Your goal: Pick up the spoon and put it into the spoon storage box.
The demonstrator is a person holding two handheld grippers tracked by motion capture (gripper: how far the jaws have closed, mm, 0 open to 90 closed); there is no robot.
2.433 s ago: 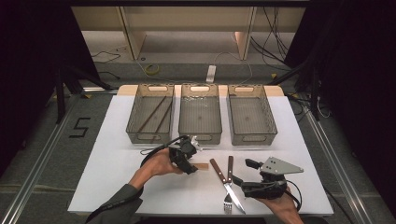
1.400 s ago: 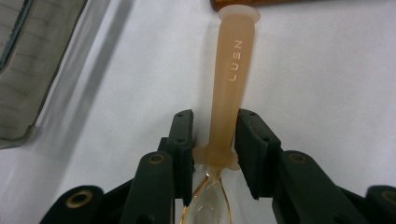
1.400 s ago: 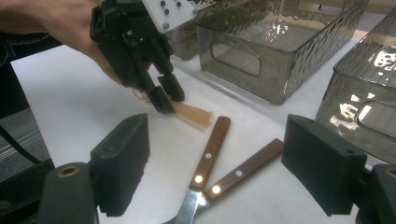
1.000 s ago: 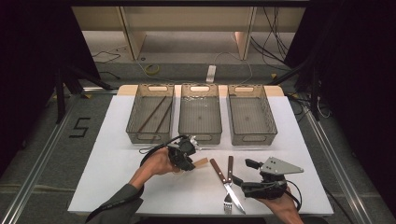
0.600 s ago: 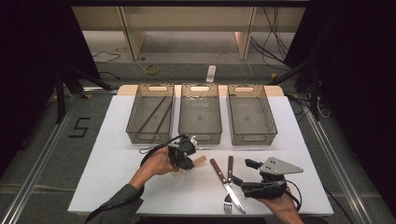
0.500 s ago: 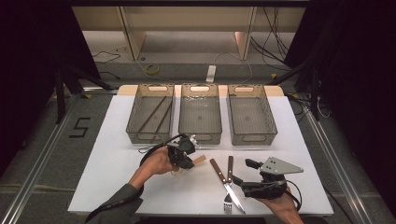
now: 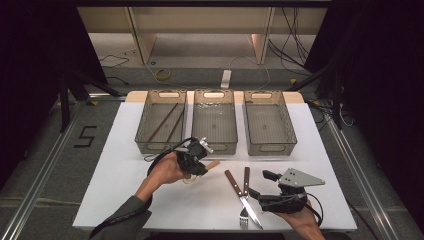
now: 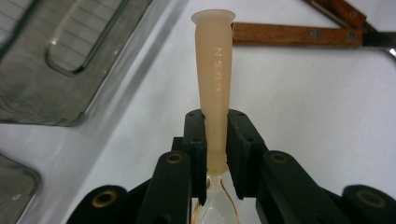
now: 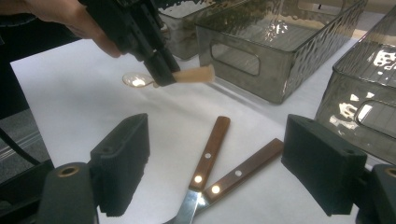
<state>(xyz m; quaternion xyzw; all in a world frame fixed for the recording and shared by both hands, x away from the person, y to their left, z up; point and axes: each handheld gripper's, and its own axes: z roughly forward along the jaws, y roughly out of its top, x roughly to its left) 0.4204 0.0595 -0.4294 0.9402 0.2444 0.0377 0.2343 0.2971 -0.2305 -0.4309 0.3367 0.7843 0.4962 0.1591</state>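
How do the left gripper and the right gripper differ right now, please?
The left gripper is shut on the pale-handled spoon, while the right gripper stands open and holds nothing. The left gripper is lifted near the middle bin, while the right gripper sits low by the table's near edge, facing the wooden-handled knife and fork. Both have black jaws and are hand-held.

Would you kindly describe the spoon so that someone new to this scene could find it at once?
Start at the three grey bins along the far side of the white table; just in front of the left and middle ones the left gripper is shut on the spoon. Unlike the wooden-handled knife and fork nearby, it has a pale peach handle and a clear bowl.
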